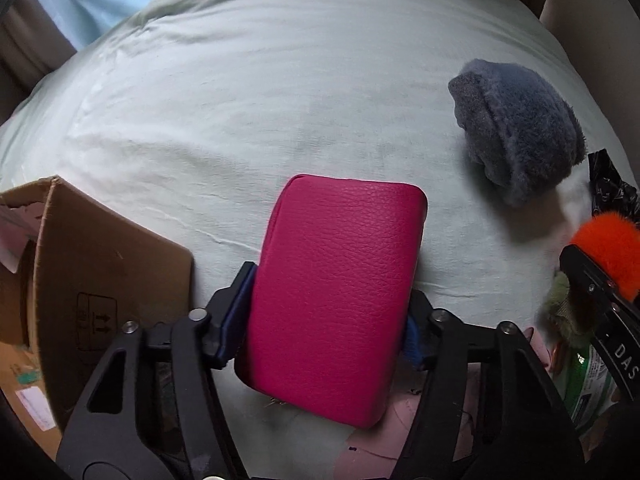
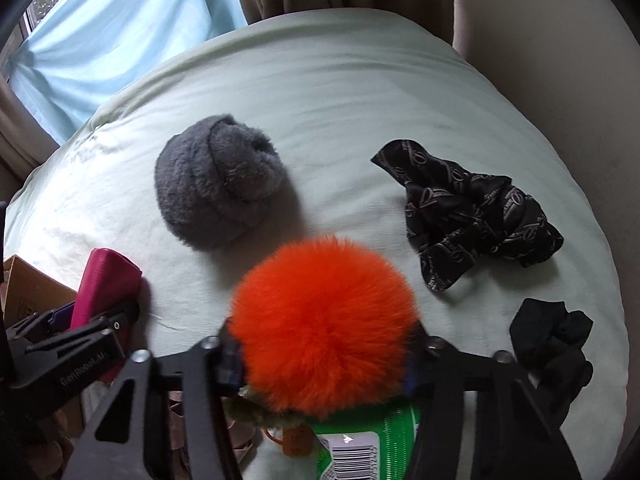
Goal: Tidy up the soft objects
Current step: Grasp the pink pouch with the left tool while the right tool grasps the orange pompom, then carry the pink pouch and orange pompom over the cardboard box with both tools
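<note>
A magenta leather-look pouch (image 1: 340,292) is clamped between the blue pads of my left gripper (image 1: 332,312), just over the pale green bed sheet (image 1: 260,92). My right gripper (image 2: 324,344) is shut on a fluffy orange pompom (image 2: 324,320) that hides most of both fingertips. The right wrist view also catches the left gripper (image 2: 92,320) with the pouch (image 2: 106,280) at the lower left. In the left wrist view the pompom (image 1: 608,248) shows at the right edge. A grey fuzzy hat (image 2: 220,180) lies on the sheet beyond both grippers.
An open cardboard box (image 1: 100,272) stands at the left of the bed. A black patterned scarf (image 2: 472,216) and a crumpled black cloth (image 2: 552,344) lie to the right. A green package (image 2: 376,440) and an olive fuzzy item (image 2: 256,412) sit under the right gripper. Curtains hang behind.
</note>
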A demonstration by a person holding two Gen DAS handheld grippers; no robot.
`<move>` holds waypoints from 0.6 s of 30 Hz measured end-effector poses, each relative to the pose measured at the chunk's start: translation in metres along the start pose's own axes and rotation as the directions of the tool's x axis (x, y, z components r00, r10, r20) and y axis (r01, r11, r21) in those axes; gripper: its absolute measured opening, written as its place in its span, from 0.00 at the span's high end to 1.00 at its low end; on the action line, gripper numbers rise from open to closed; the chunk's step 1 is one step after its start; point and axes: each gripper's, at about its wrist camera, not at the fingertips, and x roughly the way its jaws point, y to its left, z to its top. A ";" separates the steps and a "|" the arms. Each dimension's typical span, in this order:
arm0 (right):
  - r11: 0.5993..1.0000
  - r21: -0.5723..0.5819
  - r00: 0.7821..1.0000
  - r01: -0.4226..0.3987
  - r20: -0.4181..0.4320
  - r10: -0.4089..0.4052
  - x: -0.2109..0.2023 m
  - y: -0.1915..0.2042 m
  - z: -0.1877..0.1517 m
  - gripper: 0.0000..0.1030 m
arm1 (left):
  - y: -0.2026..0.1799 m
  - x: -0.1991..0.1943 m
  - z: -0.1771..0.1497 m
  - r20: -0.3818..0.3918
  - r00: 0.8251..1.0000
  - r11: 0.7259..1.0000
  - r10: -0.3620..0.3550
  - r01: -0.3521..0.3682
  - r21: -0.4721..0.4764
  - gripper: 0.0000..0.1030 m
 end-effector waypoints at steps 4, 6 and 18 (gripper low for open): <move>1.000 -0.013 1.000 0.004 0.008 -0.004 -0.005 0.002 0.001 0.63 | 0.004 -0.004 0.001 0.012 1.000 1.000 -0.005 0.005 0.010 0.56; 1.000 -0.018 1.000 0.008 0.023 -0.008 -0.008 0.005 0.002 0.64 | 0.005 -0.007 0.001 0.014 1.000 1.000 -0.011 0.011 0.005 0.58; 1.000 -0.007 0.994 0.010 0.112 -0.009 -0.084 0.010 0.024 0.64 | 0.002 -0.089 0.007 0.080 0.996 0.999 -0.050 0.052 -0.017 0.60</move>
